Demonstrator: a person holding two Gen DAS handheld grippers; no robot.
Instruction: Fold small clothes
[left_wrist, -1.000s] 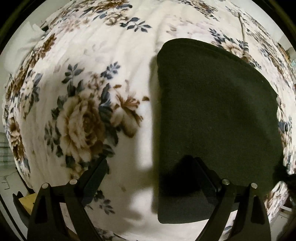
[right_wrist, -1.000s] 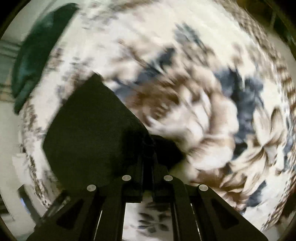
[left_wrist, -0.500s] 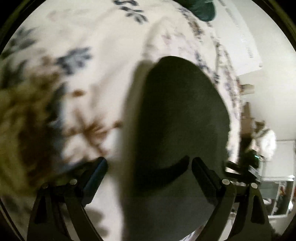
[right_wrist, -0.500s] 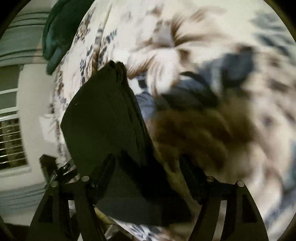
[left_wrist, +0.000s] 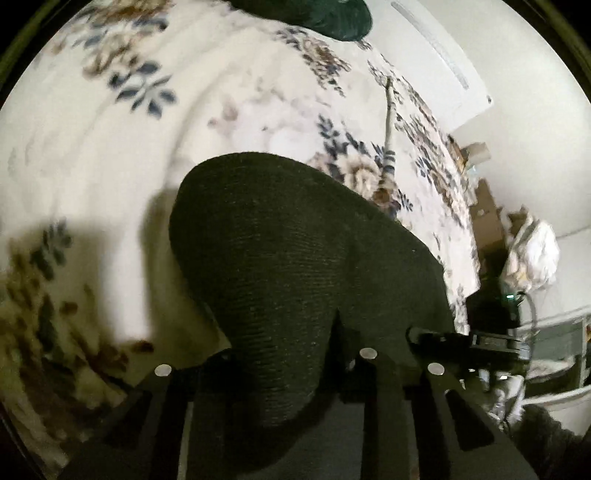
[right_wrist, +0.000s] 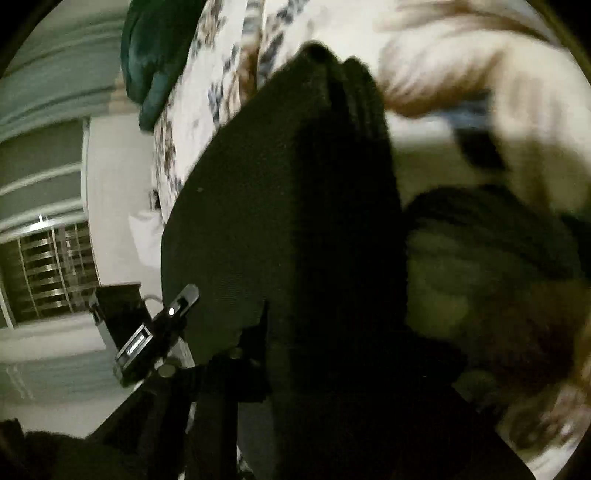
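Both tongs apparently clamp black cloth (left_wrist: 295, 258); floral bedspread (left_wrist: 110, 147) beyond.

left wrist: close, looks along black garment (left_wrist: 295, 266) | right wrist: closer, same garment, bedspread (right_wrist: 192, 110)

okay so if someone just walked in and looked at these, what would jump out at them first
The black knit garment fills the middle of both views, bunched up off the floral bedspread with the left gripper closed on its near edge. A dark green cloth lies at the bedspread's far edge. In the right wrist view the garment hides the right gripper's fingers.
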